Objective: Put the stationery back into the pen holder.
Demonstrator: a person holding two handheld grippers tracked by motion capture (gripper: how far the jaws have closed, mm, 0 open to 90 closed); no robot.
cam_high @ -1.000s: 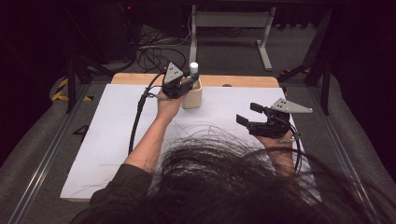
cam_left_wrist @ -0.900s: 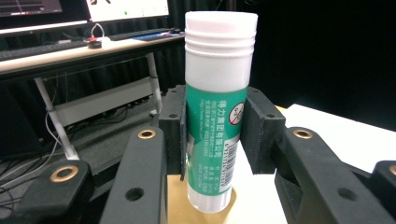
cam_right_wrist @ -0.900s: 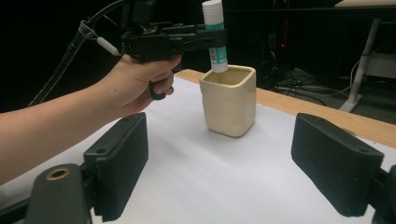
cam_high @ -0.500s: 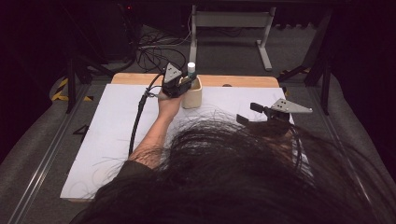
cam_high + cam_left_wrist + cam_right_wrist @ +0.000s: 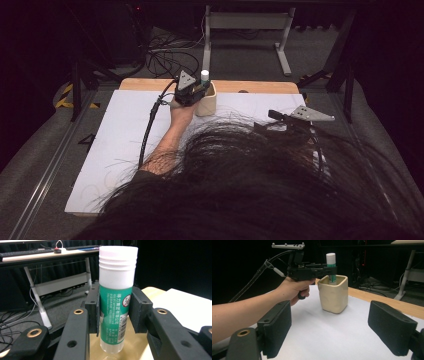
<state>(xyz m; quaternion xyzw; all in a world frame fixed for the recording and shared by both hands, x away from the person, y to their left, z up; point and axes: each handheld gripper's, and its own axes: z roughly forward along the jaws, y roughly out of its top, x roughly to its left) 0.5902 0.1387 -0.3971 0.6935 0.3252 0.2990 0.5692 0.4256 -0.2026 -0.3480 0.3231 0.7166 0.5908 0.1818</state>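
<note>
White table sheet (image 5: 317, 337), glue stick (image 5: 116, 297) upright inside beige cup (image 5: 333, 293), clamped by left gripper (image 5: 116, 310), right gripper (image 5: 329, 327) wide, empty.

White sheet (image 5: 125, 135) over wooden table (image 5: 260, 87)

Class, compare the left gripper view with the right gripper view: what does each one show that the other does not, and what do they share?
Left gripper view: the printed label and barcode on the glue stick, clamped upright between the left tongs.
Right gripper view: the cream cup from outside, the hand holding the left tongs, and the open right tongs.
Both: the glue stick, the white sheet and the wooden table edge.
</note>
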